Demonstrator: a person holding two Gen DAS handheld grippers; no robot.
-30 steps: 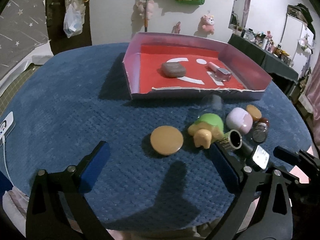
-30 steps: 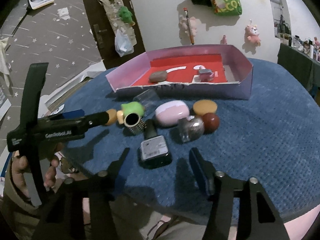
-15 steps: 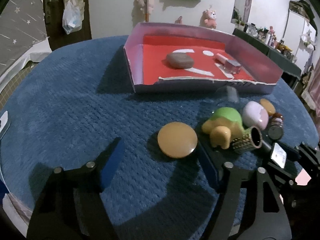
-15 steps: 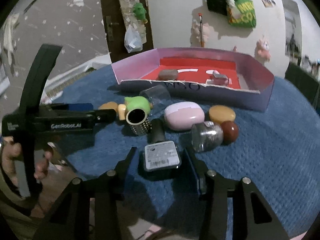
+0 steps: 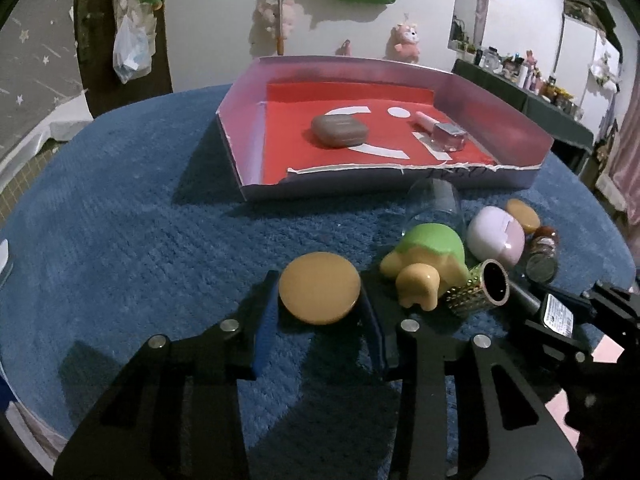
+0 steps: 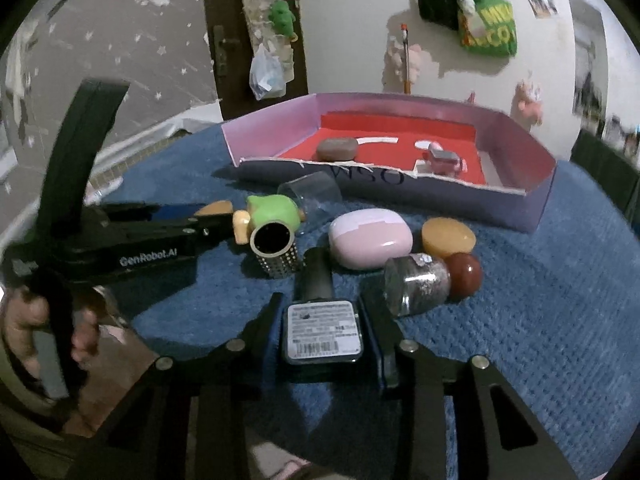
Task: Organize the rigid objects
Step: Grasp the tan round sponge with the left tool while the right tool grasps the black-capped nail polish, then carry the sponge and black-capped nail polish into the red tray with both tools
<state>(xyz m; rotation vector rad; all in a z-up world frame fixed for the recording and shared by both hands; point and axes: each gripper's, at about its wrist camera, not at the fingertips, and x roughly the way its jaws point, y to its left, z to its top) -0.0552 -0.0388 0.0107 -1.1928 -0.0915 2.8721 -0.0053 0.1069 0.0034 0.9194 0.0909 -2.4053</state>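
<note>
Two grips are seen low in frame: the left gripper (image 5: 320, 312), jaws just closing, is clamped on the tan disc (image 5: 319, 287); the right gripper (image 6: 323, 334) is clamped on the labelled dark bottle (image 6: 322, 334).

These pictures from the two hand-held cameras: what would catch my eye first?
The pink box with its red floor, at the far side of the blue table. In front, trinkets lie clustered; the left gripper has just closed around a tan disc, and the right gripper clamps a labelled dark bottle.

Tan disc (image 5: 319, 287), labelled bottle (image 6: 322, 330) on cloth
</note>
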